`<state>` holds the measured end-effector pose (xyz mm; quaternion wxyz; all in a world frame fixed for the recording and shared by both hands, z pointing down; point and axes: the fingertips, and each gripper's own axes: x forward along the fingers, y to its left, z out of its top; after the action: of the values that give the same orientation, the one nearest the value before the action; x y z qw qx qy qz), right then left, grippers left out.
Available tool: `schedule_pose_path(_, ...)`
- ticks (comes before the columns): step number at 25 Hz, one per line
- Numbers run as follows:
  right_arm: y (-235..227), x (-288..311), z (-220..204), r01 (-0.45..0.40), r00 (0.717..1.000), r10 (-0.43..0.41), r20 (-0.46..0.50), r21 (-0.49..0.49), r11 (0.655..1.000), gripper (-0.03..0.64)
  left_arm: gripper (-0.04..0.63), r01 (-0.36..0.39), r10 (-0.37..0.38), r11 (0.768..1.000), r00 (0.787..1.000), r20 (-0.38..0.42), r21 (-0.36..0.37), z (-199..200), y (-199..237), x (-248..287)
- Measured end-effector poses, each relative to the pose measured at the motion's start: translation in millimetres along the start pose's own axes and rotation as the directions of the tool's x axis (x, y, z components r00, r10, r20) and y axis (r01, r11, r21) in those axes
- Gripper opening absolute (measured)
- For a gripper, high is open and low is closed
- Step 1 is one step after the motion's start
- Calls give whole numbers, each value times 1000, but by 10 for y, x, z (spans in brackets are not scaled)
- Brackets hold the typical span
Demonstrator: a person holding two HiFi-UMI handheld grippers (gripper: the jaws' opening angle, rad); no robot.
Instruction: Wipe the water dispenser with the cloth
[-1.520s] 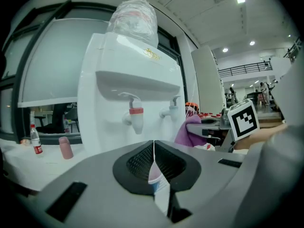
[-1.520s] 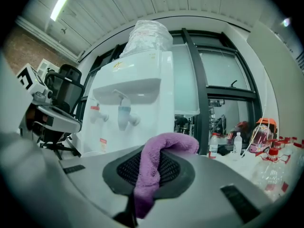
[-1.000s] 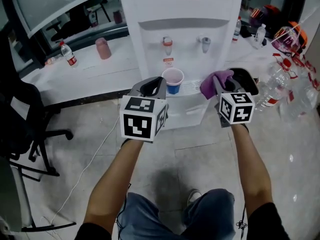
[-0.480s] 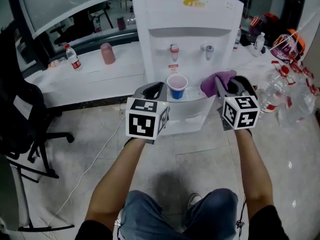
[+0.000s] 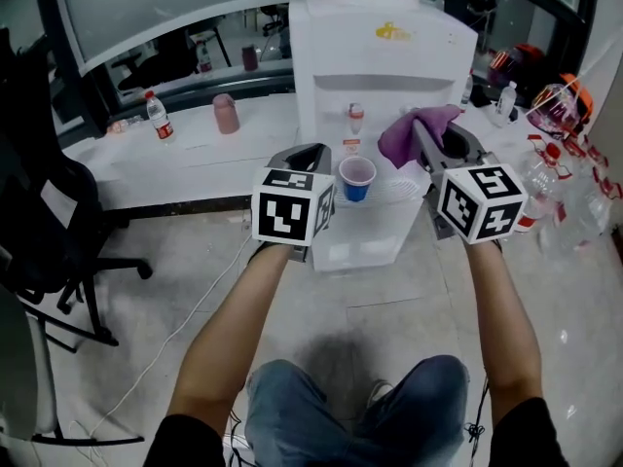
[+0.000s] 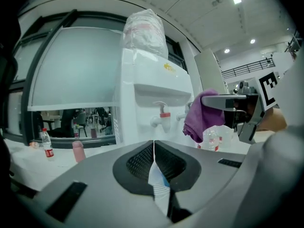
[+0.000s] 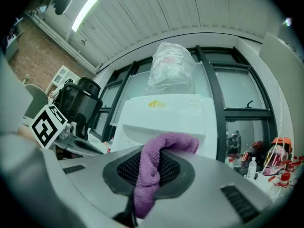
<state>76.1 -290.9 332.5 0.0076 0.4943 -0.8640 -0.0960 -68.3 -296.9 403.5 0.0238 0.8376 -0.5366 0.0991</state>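
Note:
The white water dispenser (image 5: 384, 56) stands against a low white ledge, with a covered bottle on top (image 6: 145, 32). A small blue and white cup (image 5: 357, 177) sits on its drip tray under the red tap (image 6: 164, 120). My right gripper (image 5: 421, 139) is shut on a purple cloth (image 5: 414, 129), held at tap height just in front of the dispenser's right side. In the right gripper view the cloth (image 7: 149, 175) drapes over the closed jaws. My left gripper (image 5: 307, 159) is shut and empty, a little left of the cup and short of it.
On the white ledge (image 5: 195, 154) to the left stand a water bottle (image 5: 158, 115) and a pink cup (image 5: 227, 113). A black office chair (image 5: 39, 232) fills the left side. Several plastic bottles (image 5: 545, 178) crowd the right. A cable (image 5: 175, 329) runs across the tiled floor.
My right gripper has lifted the cloth from drip-tray level to tap level. The head view has tilted, bringing the dispenser's top into sight. The left gripper has stayed shut near the cup.

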Motion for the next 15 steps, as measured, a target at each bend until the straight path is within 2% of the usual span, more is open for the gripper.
schedule_pose_path(6,410,252,510,-102,992,105,70,-43,994,44,28,-32,32,999,999,21,-4,149,130,-125)
schedule_pose_path(15,1045,702,943,-227,965,230,125,-36,973,44,28,-107,107,994,994,12,1,122,429,-483)
